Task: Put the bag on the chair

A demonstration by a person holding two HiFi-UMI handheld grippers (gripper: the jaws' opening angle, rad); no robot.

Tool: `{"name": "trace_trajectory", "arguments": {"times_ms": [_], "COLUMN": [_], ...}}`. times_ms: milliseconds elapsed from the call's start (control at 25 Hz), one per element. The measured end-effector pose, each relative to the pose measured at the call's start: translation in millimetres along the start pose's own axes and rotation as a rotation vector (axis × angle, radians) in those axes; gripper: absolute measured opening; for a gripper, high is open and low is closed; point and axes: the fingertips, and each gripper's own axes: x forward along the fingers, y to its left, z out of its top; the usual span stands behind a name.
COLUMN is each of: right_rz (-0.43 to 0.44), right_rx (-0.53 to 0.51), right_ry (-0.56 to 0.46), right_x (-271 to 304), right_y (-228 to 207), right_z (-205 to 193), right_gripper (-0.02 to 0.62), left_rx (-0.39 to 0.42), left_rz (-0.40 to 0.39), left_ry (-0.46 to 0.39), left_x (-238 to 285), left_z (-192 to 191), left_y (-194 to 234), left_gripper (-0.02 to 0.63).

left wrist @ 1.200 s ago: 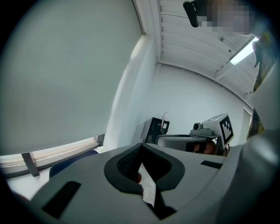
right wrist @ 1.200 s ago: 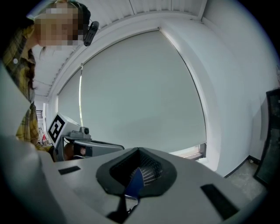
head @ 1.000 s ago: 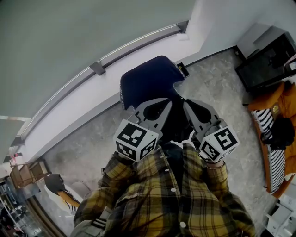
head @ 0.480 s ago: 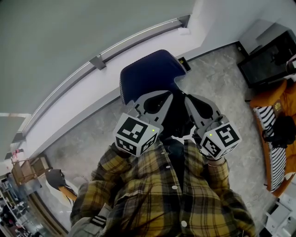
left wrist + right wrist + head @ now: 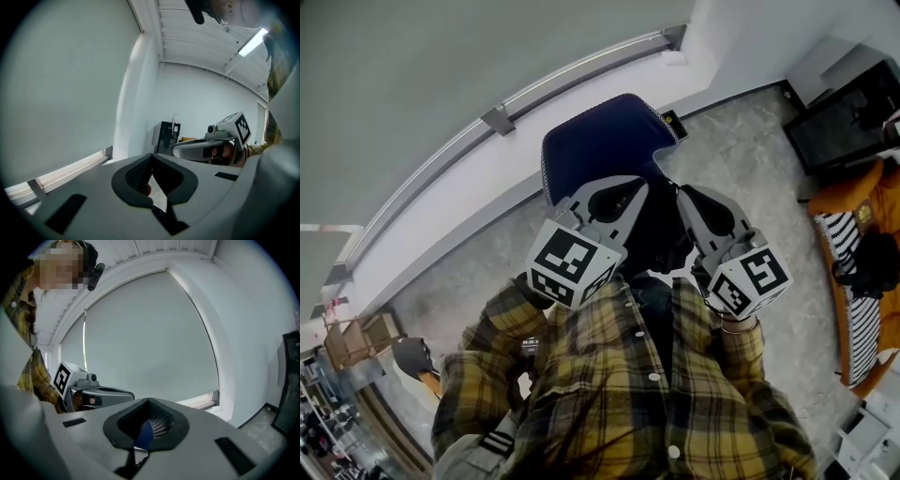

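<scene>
A blue mesh-backed chair (image 5: 598,148) stands by the wall, just beyond both grippers. A dark mass, apparently the black bag (image 5: 661,239), sits between and under the two grippers, over the chair's seat. My left gripper (image 5: 614,190) and right gripper (image 5: 701,199) are held side by side in front of the plaid shirt, both shut. No strap or cloth shows between either pair of jaws, so a hold on the bag cannot be confirmed. In the left gripper view the left gripper (image 5: 151,158) points at the wall. Blue mesh shows through the right gripper (image 5: 147,403).
A window ledge with a metal rail (image 5: 502,120) runs along the wall behind the chair. A black cabinet (image 5: 839,117) and an orange seat with striped cloth (image 5: 861,272) stand at the right. Cluttered furniture (image 5: 356,349) sits at the lower left. Speckled floor surrounds the chair.
The chair has drifted slightly up in the head view, and the left elbow has swung outward. Both grippers keep their pose and stay shut.
</scene>
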Motion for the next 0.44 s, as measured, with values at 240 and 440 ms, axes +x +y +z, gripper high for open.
{"name": "trace_trajectory", "arguments": {"times_ms": [240, 440], "right_rz": [0.0, -0.009], "right_rx": [0.002, -0.002], "right_ry": [0.003, -0.005], "right_x": [-3.4, -8.3], "right_y": [0.1, -3.4], "right_z": [-2.7, 2.2], "right_gripper": [0.015, 0.015], "left_rx": [0.037, 0.057], "left_rz": [-0.018, -0.032], "left_ry": [0.015, 0.017], "left_x": [1.0, 5.4], "left_z": [-4.1, -0.3], "left_y": [-8.4, -11.1], "left_gripper": [0.018, 0.018]}}
